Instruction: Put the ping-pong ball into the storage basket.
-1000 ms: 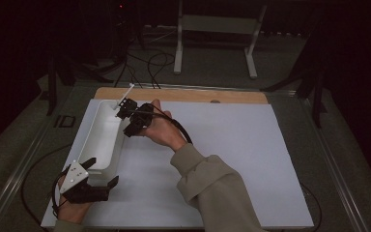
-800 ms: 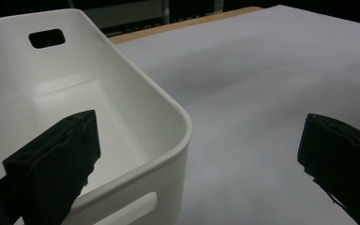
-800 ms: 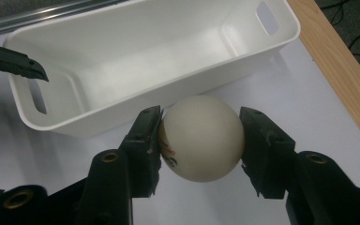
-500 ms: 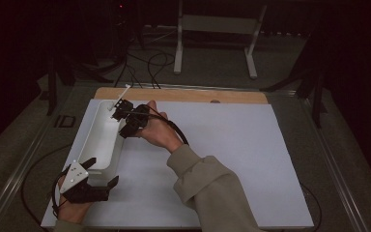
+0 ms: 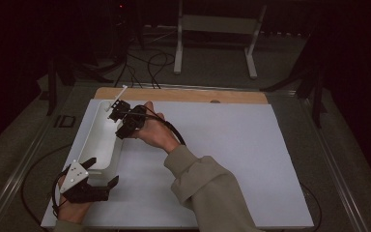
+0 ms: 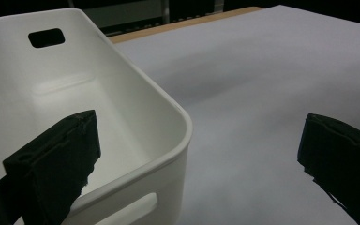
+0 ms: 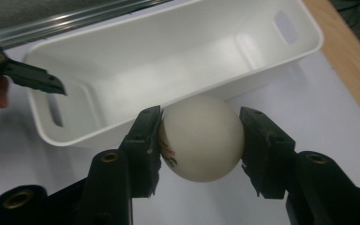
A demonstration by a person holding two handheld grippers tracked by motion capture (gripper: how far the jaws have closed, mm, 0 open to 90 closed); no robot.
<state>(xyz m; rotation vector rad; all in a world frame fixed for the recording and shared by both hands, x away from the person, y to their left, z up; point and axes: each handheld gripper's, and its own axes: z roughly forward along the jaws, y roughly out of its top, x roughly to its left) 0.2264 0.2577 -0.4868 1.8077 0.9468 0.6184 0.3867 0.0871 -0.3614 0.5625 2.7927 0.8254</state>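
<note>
While right gripper point(image 7: 200, 136) clamps ball point(image 7: 201, 138) | bin point(image 7: 122, 51) rim just beyond

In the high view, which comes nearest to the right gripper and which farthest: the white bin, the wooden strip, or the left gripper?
Measured from the right gripper:
1. White bin: right beneath it, at the bin's far end.
2. Wooden strip: just beyond, along the table's far edge.
3. Left gripper: farthest, at the bin's near end by the table's near left corner.
</note>
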